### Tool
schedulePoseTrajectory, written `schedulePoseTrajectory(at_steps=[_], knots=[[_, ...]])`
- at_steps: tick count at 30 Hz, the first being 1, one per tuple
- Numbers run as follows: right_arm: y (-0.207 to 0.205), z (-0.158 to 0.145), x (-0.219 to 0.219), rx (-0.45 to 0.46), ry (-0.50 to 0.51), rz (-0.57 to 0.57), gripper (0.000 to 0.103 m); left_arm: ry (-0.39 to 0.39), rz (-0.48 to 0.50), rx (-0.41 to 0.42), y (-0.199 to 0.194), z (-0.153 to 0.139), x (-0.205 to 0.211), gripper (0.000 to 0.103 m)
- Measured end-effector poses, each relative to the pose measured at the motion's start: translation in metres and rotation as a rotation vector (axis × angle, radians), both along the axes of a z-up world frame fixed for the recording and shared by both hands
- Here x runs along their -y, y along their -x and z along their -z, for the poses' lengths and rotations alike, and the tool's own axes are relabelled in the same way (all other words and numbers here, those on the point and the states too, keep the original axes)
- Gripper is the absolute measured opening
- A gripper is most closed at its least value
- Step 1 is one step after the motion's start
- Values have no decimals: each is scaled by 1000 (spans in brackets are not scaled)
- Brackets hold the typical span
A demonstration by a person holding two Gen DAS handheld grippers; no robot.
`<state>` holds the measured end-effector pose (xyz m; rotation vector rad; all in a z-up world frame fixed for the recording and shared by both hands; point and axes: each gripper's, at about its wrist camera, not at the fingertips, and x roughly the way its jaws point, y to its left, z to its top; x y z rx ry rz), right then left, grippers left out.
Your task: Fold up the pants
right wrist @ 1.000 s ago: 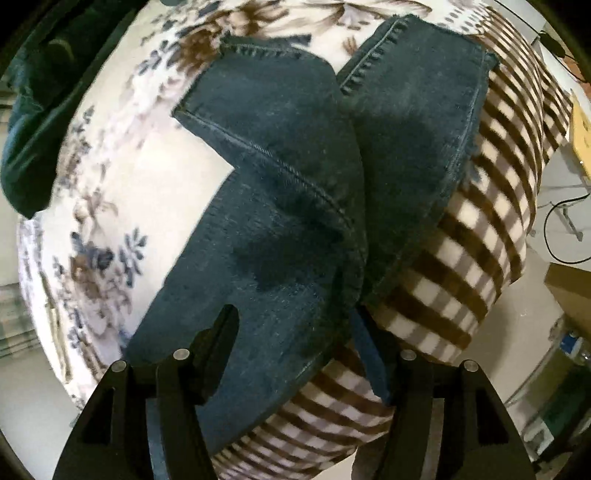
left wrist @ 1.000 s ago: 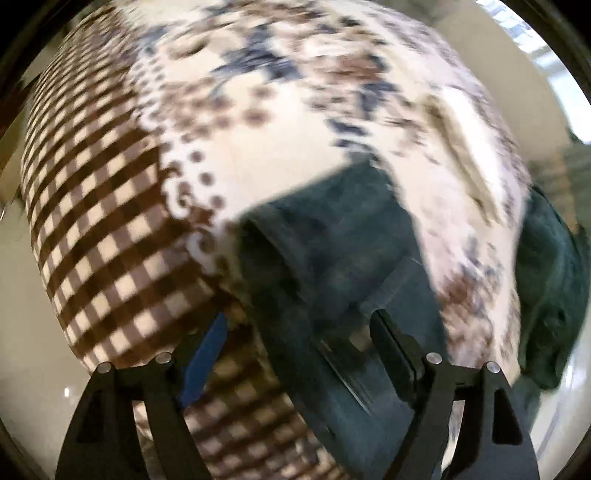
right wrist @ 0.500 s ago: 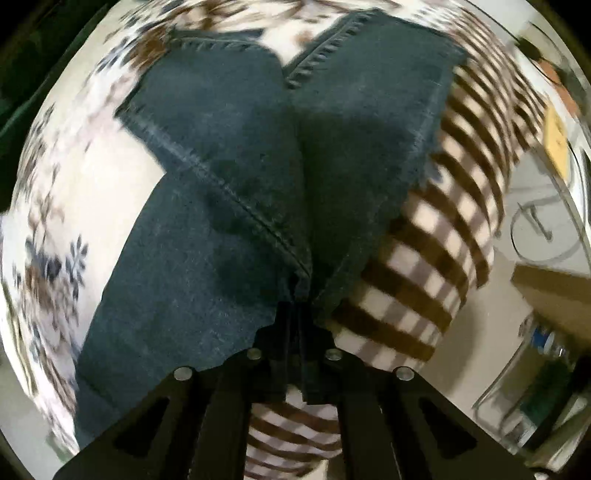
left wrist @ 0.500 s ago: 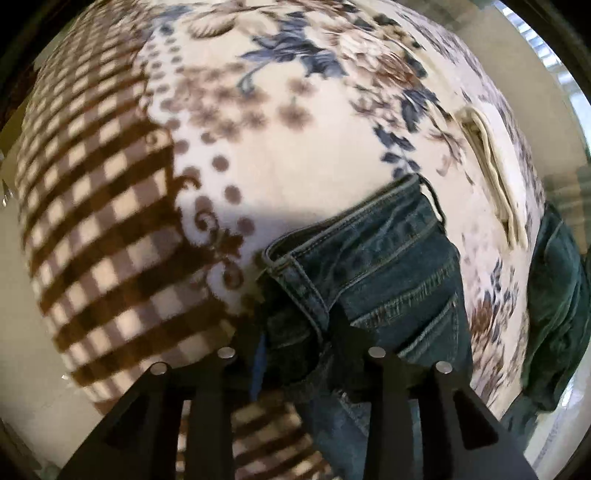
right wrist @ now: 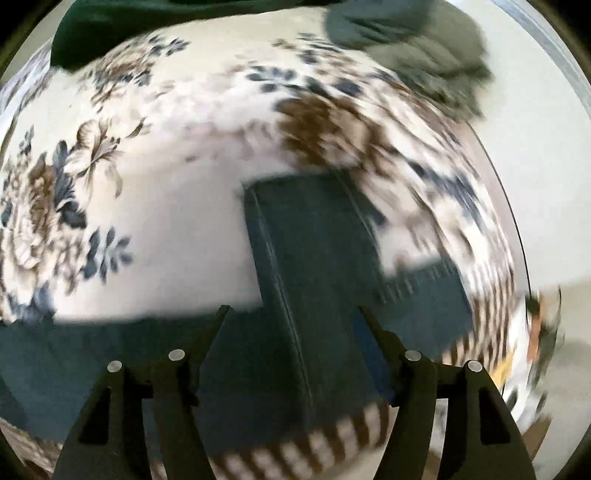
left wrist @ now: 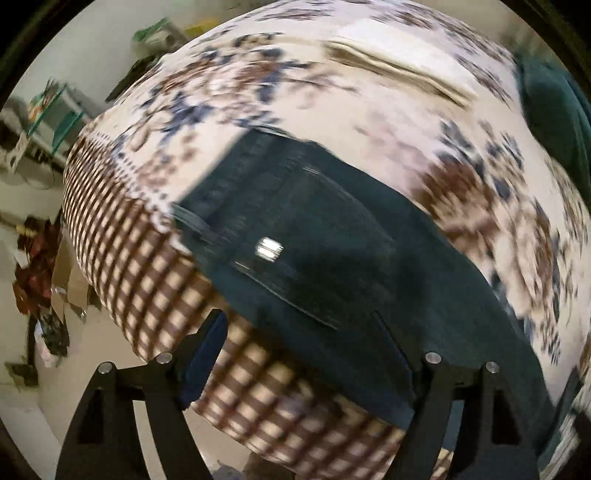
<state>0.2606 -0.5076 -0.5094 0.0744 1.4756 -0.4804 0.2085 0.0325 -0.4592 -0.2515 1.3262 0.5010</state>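
Your left gripper (left wrist: 314, 332) is spread wide with nothing between its fingers, held over the jeans (left wrist: 332, 258), which lie across the floral blanket (left wrist: 332, 110) beside its brown checked border (left wrist: 147, 266). Your right gripper (right wrist: 291, 325) is spread wide too, holding nothing, above a folded-over leg (right wrist: 314, 240) of the jeans. A dark green garment (right wrist: 147, 22) lies at the blanket's far edge.

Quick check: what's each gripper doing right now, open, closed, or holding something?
Left gripper: open, holding nothing, above the jeans.
Right gripper: open, holding nothing, above the jeans.
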Motion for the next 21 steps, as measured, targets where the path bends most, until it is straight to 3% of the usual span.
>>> schedulePoseTrajectory(at_steps=[6, 8, 10, 11, 13, 21], knots=[[-32, 51, 3, -65, 3, -105, 69, -44, 165, -14, -13, -2, 96, 78], [-28, 60, 7, -68, 8, -135, 63, -60, 222, -16, -16, -2, 125, 78], [-20, 57, 12, -36, 11, -148, 21, -81, 279, -23, -18, -1, 153, 78], [-16, 54, 18, -15, 2, -141, 16, -88, 303, -26, -18, -1, 164, 78], [-2, 41, 32, 45, -25, -96, 9, -96, 342, -24, -19, 0, 184, 78], [95, -10, 133, 240, -205, 275, 8, -68, 426, -33, -20, 9, 228, 78]])
